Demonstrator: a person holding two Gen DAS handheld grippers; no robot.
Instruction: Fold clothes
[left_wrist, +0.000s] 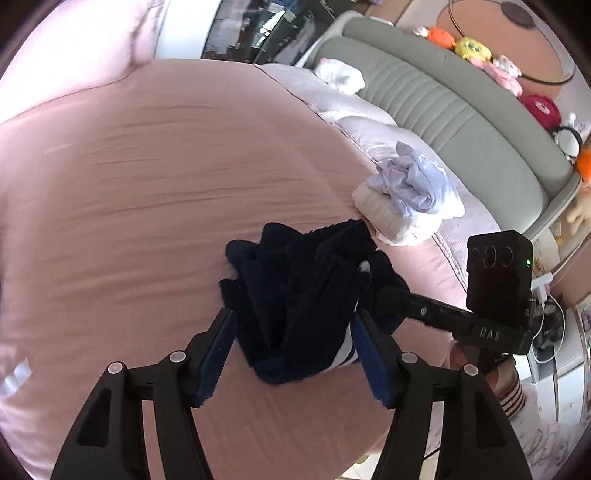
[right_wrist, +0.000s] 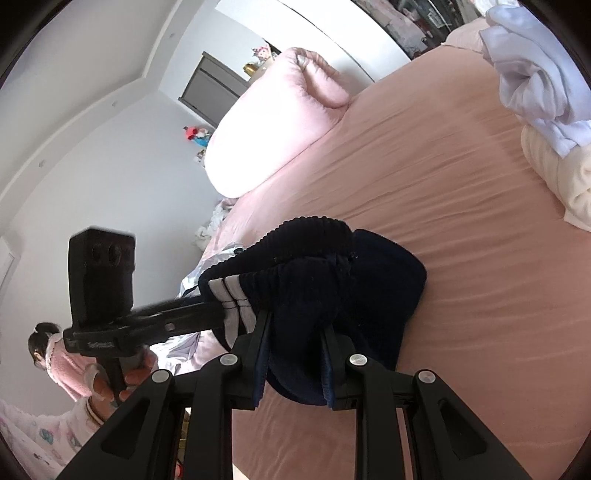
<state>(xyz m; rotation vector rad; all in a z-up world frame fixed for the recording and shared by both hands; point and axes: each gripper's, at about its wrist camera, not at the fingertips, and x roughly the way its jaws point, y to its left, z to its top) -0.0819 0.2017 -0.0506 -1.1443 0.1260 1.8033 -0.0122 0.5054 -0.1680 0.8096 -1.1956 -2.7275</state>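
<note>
A dark navy garment (left_wrist: 303, 306) with white stripes lies bunched on the pink bed (left_wrist: 147, 184). My left gripper (left_wrist: 291, 332) is open, its blue-padded fingers either side of the garment's near end. The right gripper (left_wrist: 384, 291) reaches in from the right, its tips buried in the cloth. In the right wrist view the same navy garment (right_wrist: 332, 280) fills the space between my right gripper's (right_wrist: 297, 332) fingers, which are closed on a fold of it. The striped cuff (right_wrist: 232, 299) hangs to the left, by the left gripper (right_wrist: 207, 314).
A pile of white and pale blue clothes (left_wrist: 410, 192) lies beyond the garment near the bed's right edge, and shows in the right wrist view (right_wrist: 543, 110). A grey-green headboard (left_wrist: 461, 122) with plush toys runs along the right. A pink pillow (right_wrist: 273, 125) lies at the far side.
</note>
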